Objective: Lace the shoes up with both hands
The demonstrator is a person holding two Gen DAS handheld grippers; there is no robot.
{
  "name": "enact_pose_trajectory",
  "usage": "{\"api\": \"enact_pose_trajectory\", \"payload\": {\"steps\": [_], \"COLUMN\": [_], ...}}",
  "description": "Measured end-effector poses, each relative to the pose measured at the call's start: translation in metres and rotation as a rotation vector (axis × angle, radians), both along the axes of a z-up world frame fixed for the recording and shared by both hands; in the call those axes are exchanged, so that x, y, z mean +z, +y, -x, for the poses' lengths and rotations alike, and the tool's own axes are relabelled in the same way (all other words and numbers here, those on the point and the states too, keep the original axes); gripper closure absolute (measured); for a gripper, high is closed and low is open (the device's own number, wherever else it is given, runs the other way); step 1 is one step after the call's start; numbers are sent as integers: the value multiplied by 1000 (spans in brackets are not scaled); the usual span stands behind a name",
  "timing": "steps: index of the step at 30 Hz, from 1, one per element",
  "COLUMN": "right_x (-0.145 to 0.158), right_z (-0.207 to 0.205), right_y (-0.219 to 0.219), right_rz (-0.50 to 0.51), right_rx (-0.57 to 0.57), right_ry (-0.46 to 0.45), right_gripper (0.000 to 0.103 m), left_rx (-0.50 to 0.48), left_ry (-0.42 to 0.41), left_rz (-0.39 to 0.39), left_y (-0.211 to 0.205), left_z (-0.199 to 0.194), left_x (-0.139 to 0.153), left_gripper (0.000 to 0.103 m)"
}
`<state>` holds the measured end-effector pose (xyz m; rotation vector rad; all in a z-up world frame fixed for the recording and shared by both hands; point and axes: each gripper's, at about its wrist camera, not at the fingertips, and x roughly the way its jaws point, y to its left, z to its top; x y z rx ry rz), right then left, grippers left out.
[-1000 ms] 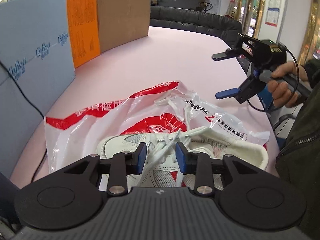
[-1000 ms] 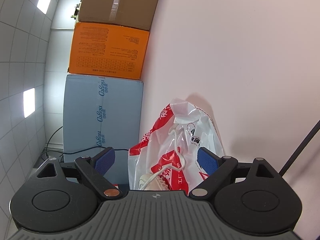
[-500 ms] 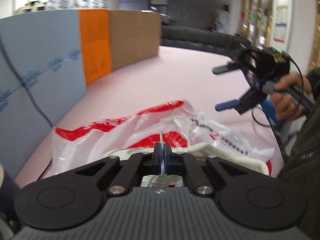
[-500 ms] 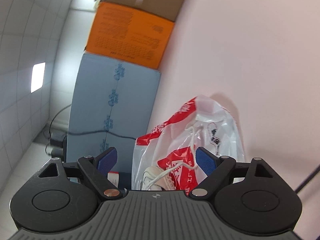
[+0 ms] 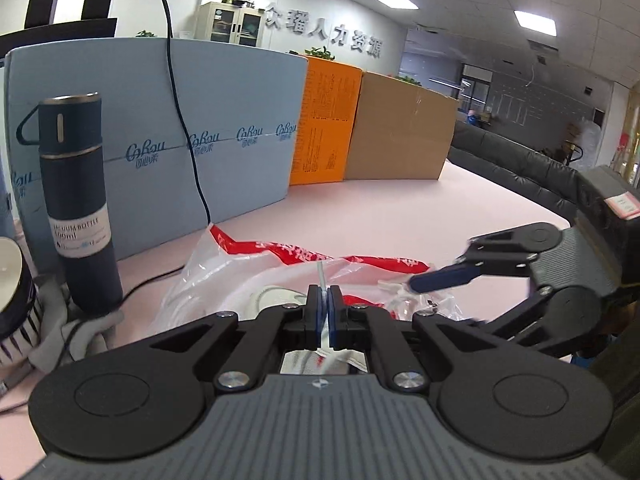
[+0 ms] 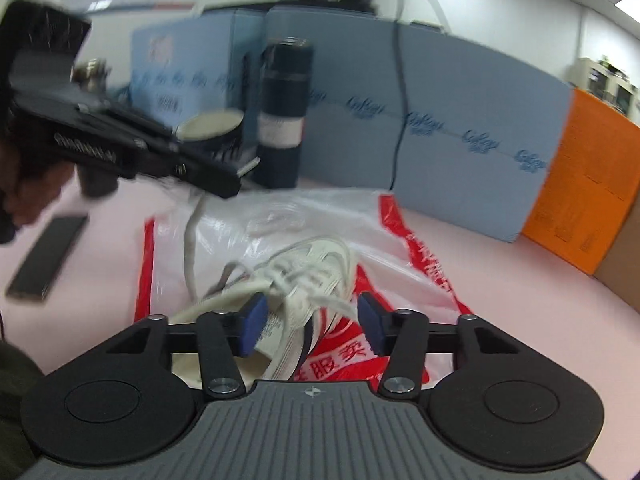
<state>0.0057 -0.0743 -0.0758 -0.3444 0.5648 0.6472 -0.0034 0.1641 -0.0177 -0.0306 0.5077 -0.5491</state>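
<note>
My left gripper [image 5: 324,308] is pinched tight on 1 white flat shoelace [image 5: 321,276], its tip poking up past the pads. My right gripper [image 6: 310,322] has just been closing, jaws about half apart around the bundled laces [image 6: 304,280], not yet pressing. I reckon I should hold the left strand taut and single out 1 strand on the right before squeezing, or I'll grab the whole tangle. The white mesh sneaker [image 6: 280,280] lies on a crinkled red-and-white plastic bag [image 6: 416,248] on the pink tabletop [image 5: 400,216], laces loose and heaped.
</note>
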Motion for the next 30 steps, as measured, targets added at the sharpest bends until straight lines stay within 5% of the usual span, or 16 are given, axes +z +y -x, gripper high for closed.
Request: {"api": "enact_pose_trajectory", "payload": {"steps": [7, 17, 20, 30], "right_x": [-9, -48, -62, -74], "right_z": [-6, -48, -53, -55], "right_y": [-1, -82, -93, -98], "right_rz": [-12, -719, -841, -933], "right_rx": [43, -123, -130, -125], "right_ry": [81, 574, 654, 706], "right_gripper": [90, 91, 91, 91], "left_rx": [-47, -183, -217, -270], "left_ry": [33, 25, 17, 33], "left_rz": [-157, -422, -487, -588], "left_y": [-37, -85, -96, -111], "left_z": [14, 4, 1, -6], "left_x": [-10, -18, -20, -23], "left_gripper": [100, 100, 100, 100]}}
